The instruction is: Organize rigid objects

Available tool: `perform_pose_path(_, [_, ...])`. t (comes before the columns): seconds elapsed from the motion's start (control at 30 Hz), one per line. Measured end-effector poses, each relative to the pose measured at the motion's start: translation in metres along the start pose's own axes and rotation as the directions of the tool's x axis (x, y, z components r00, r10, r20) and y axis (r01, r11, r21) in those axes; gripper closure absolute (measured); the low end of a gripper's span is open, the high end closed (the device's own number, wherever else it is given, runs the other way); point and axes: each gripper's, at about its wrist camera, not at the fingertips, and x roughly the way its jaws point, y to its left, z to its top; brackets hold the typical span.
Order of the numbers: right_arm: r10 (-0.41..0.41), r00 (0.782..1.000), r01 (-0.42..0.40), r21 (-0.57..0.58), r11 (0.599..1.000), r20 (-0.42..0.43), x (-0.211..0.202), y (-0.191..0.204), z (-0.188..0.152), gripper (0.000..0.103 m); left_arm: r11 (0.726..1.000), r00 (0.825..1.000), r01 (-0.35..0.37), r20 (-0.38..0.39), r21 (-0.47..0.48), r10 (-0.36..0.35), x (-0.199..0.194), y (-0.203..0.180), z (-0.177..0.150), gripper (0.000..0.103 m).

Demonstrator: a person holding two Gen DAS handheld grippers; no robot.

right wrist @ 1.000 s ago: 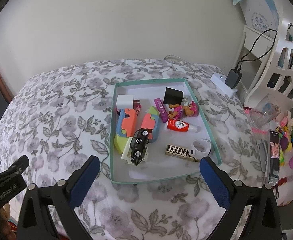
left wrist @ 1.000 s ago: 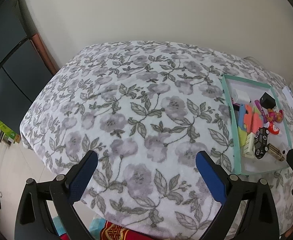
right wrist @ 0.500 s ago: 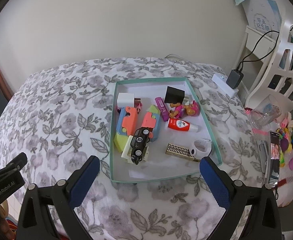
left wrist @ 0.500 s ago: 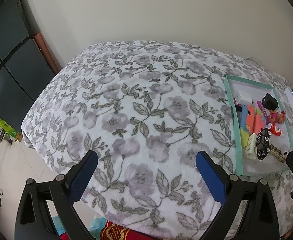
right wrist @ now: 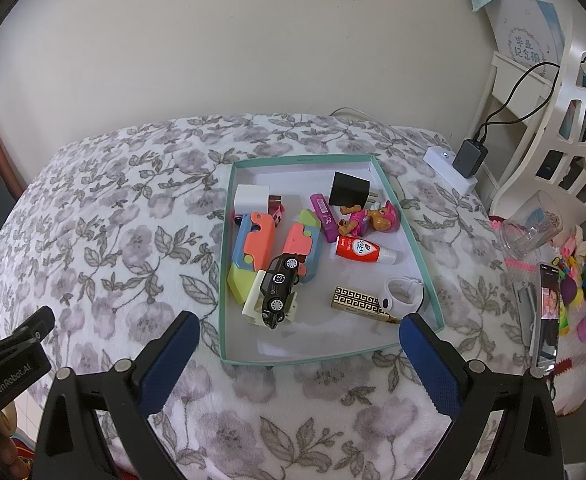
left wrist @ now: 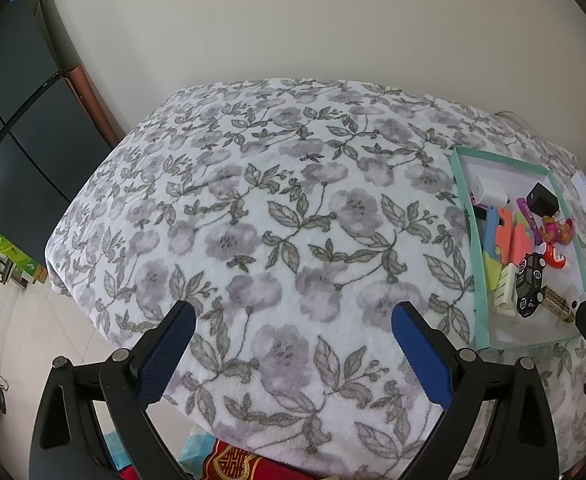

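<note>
**Both grippers wide open over the flowery bed**

Right gripper (right wrist: 299,332): blue fingers spread wide, nothing held, hanging just in front of the green tray (right wrist: 225,264). Left gripper (left wrist: 293,322): wide open too, empty, over bare flowery blanket (left wrist: 253,200), with the tray off to its right. Inside the tray, all jumbled: black toy car (right wrist: 279,290) on top of a cream block, orange pieces (right wrist: 259,246), red tube (right wrist: 359,249), pink toy dog (right wrist: 373,218), white plug (right wrist: 251,199), black plug (right wrist: 349,189).
</note>
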Motion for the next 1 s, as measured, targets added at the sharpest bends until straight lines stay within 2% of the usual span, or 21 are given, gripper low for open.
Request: perform_pose_path(1.0, [0.001,1.000,-0.001,-0.017,1.000,-0.008,0.0029,-0.0009,-0.0017,0.001,1.000,1.000,-0.003,0.003,-0.002,0.003,-0.0022,-0.0002,0.0004,0.005])
